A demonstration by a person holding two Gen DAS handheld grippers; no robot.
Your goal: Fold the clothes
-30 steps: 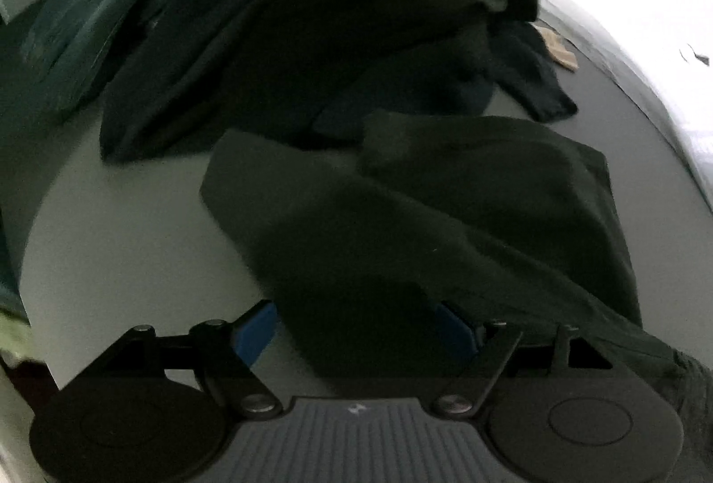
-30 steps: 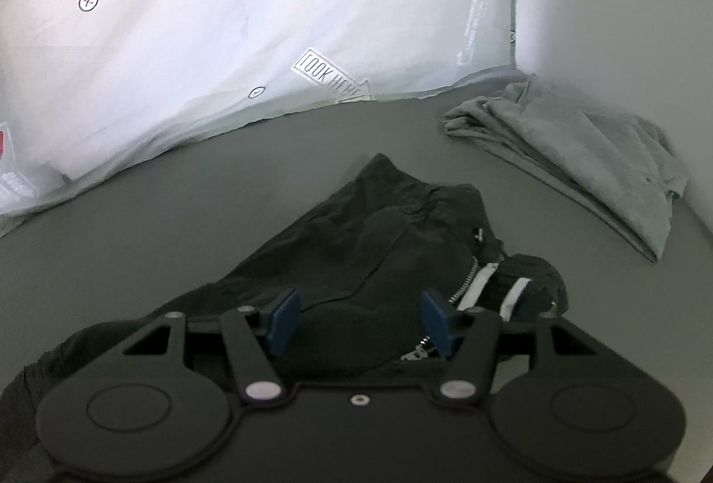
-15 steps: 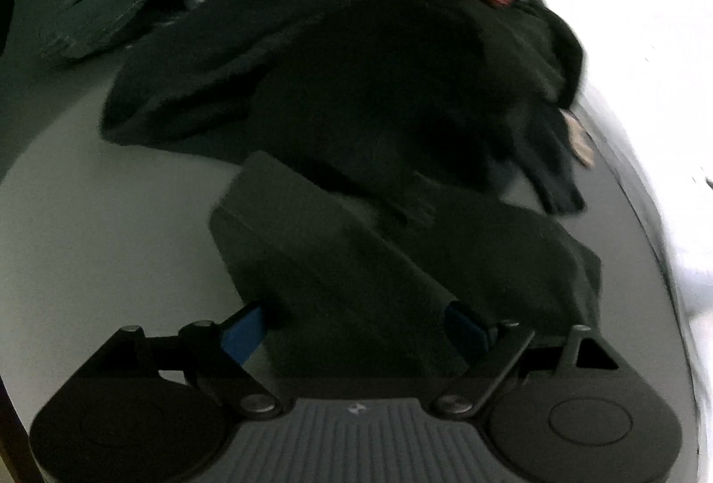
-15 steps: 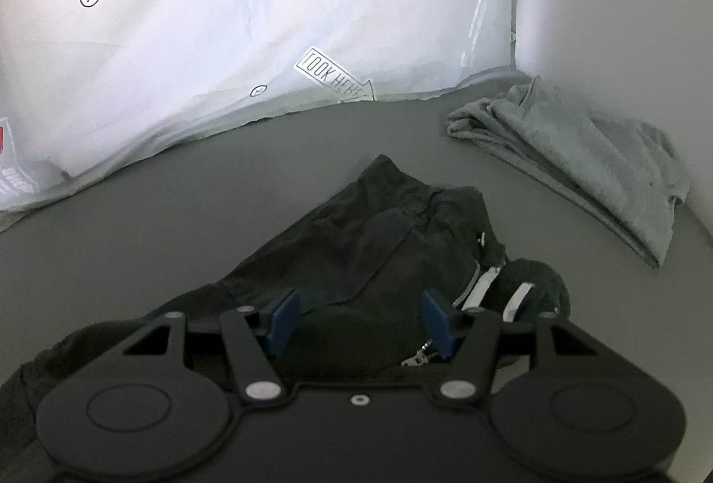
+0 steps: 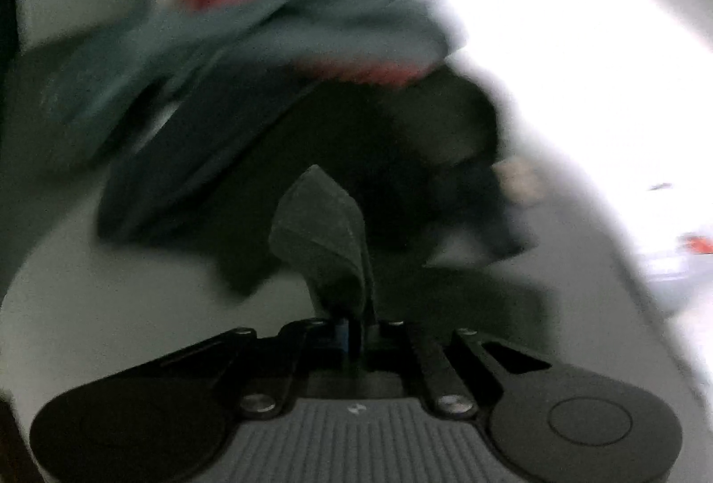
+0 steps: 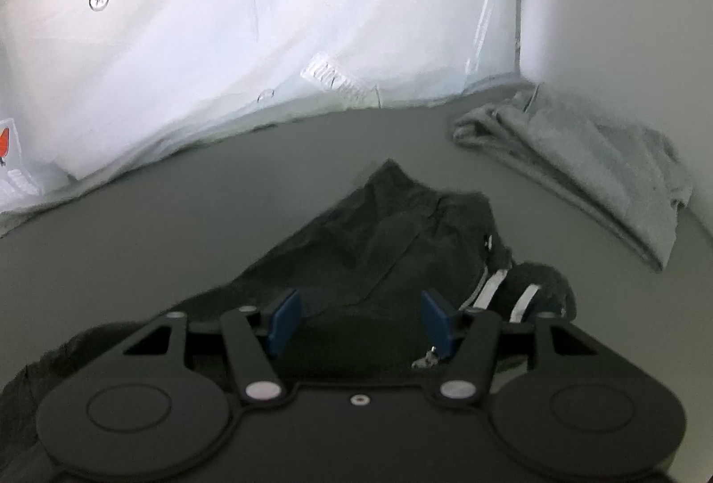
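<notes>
Dark garment pinched in left gripper; right gripper spread wide, empty. Lift evenly, avoid snagging pile.

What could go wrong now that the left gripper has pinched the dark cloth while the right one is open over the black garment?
The left gripper pinches only a narrow edge of the dark cloth, so it may slip out when pulled. The pile of clothes lies just behind it and could be dragged along. The right gripper is open above the black garment near its zipper, which could snag a finger.
</notes>
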